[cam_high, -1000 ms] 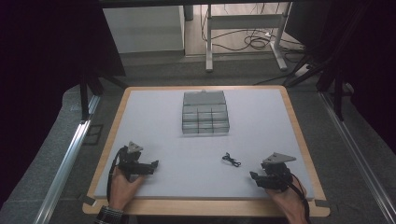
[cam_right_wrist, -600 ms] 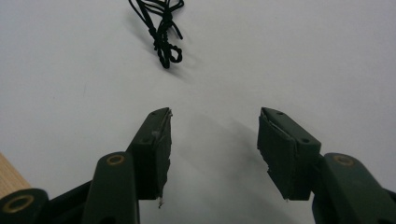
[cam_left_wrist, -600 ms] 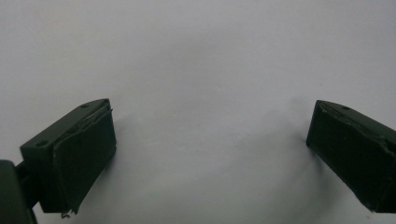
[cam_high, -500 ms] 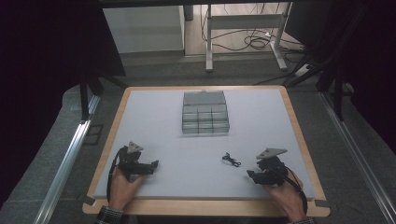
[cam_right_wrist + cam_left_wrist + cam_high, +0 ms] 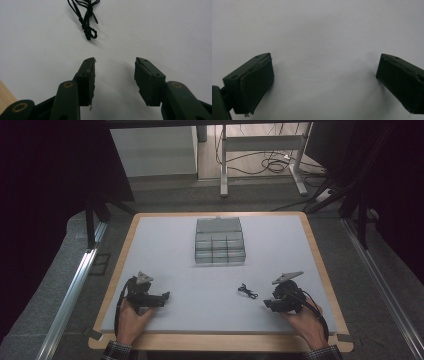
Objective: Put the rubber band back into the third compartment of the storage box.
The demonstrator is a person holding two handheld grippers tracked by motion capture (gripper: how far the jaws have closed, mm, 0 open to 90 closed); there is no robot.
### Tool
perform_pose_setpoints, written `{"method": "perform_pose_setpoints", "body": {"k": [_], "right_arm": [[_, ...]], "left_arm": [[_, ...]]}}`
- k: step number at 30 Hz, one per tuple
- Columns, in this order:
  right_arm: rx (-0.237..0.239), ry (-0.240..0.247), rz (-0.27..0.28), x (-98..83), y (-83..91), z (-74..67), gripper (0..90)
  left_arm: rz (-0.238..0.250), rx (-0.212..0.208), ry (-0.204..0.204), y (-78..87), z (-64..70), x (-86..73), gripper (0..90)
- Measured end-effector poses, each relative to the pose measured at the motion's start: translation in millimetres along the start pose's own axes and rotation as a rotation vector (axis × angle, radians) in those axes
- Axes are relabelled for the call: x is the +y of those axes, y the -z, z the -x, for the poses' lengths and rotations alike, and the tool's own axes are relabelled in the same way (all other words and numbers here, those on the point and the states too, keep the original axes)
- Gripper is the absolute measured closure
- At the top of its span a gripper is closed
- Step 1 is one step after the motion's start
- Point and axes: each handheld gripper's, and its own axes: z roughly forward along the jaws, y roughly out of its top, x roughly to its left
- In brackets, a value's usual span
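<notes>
Right gripper (image 5: 270,303) sits at 5 o'clock on the mat (image 5: 165,250), jaws parted a moderate gap, nothing between them. In the right gripper view the gripper (image 5: 115,62) points at the cord (image 5: 86,18), which lies at 11 o'clock ahead of the tips, near but not touching. Left gripper (image 5: 164,296) at 7 o'clock, low over the mat; in its own view the left gripper (image 5: 324,65) has jaws spread wide, bare mat between them, holding nothing.

Cord (image 5: 247,291) is a small black tangle, flat on the mat, just at 10 o'clock off the right gripper. Organizer box (image 5: 220,242) stands well apart at 12 o'clock.

Handling guess: cord is very light, limp, thin. Won't resist, won't break, but loose strands can slip out of a partial pinch or trail and snag. Best grab looks like the knotted bunch at the near end, the thickest part. Pinch across that, jaws low to the mat, close fully.
</notes>
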Motion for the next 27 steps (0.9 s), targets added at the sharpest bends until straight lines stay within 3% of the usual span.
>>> {"method": "perform_pose_setpoints", "body": {"k": [9, 18, 27], "right_arm": [[0.016, 0.004, -0.053, 10.8, -4.1, 0.2, 52.4], [0.032, 0.061, -0.126, 27.7, -7.7, -4.5, 57.4], [0.053, 0.085, -0.193, 40.1, -14.1, -7.7, 60.4]], "left_arm": [[0.000, 0.000, -0.001, 0.0, 0.0, 0.0, 1.4], [0.001, 0.000, 0.002, -0.1, 0.1, 0.0, 1.4], [0.001, 0.000, 0.002, -0.1, 0.1, 0.0, 1.4]]}}
